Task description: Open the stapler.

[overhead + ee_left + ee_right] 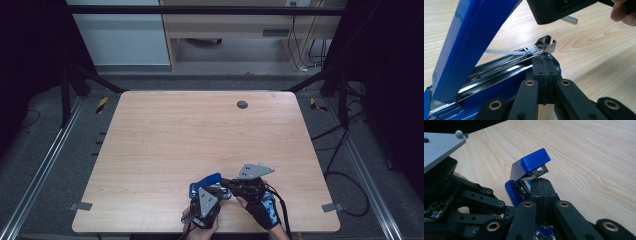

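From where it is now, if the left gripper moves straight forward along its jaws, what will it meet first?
Most likely the metal staple channel of the open blue stapler, right beyond the shut left gripper; whether they already touch is unclear.

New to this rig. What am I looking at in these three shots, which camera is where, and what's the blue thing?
No robot arm here: a person holds a two-jaw gripper in each hand. The high view looks down on a wooden table from the person's side, with the left gripper and the right gripper close together near the front edge. The other two pictures come from cameras riding on each gripper, looking along its black jaws.

The blue thing is a stapler, opened up: its blue top is swung upward and the metal staple channel lies exposed. Both grippers' jaws are closed and sit right at the stapler's front end. A small strip of staples lies on the table beyond it.
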Action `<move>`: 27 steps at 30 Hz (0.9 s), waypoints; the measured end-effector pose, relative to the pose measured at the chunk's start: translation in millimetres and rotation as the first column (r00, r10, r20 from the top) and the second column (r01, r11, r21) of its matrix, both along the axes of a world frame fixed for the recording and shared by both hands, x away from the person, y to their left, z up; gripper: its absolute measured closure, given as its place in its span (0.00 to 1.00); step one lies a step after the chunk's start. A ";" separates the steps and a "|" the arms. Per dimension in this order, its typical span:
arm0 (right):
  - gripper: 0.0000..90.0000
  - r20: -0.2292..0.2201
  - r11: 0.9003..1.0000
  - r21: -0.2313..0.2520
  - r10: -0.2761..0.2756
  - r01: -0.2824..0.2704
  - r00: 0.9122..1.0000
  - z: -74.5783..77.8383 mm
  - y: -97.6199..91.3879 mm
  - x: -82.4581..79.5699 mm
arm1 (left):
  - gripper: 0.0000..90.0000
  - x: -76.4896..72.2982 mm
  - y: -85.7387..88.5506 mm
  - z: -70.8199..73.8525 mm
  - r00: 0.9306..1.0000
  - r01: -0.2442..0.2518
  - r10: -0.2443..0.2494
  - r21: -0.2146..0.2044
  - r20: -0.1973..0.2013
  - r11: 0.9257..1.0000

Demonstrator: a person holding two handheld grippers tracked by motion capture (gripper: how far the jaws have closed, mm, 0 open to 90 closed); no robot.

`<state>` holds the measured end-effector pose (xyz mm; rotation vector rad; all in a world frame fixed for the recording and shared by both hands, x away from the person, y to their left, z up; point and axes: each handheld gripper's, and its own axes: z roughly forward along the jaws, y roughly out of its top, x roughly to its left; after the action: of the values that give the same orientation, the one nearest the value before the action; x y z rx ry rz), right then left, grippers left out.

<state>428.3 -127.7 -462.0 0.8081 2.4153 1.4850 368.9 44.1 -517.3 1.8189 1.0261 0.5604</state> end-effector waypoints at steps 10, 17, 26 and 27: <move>1.00 0.009 0.999 0.022 0.024 -0.024 1.000 3.8 4.2 2.6 | 1.00 -1.4 -1.3 -0.9 1.000 -0.010 0.010 0.000 0.009 1.000; 1.00 0.010 0.999 0.024 0.030 -0.031 0.999 4.0 6.0 4.6 | 1.00 -1.6 -0.7 -1.5 1.000 -0.013 0.013 -0.006 0.013 1.000; 1.00 0.008 0.999 0.029 0.036 -0.036 0.999 4.1 6.2 4.9 | 1.00 -2.0 -1.3 -1.7 1.000 -0.015 0.015 -0.004 0.014 1.000; 1.00 0.009 0.999 0.030 0.038 -0.038 0.999 4.3 6.6 5.1 | 1.00 -2.2 -1.6 -1.7 1.000 -0.016 0.016 -0.004 0.014 1.000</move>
<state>433.4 -121.1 -457.7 0.7642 2.4203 1.5397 366.7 42.6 -519.0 1.8022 1.0325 0.5799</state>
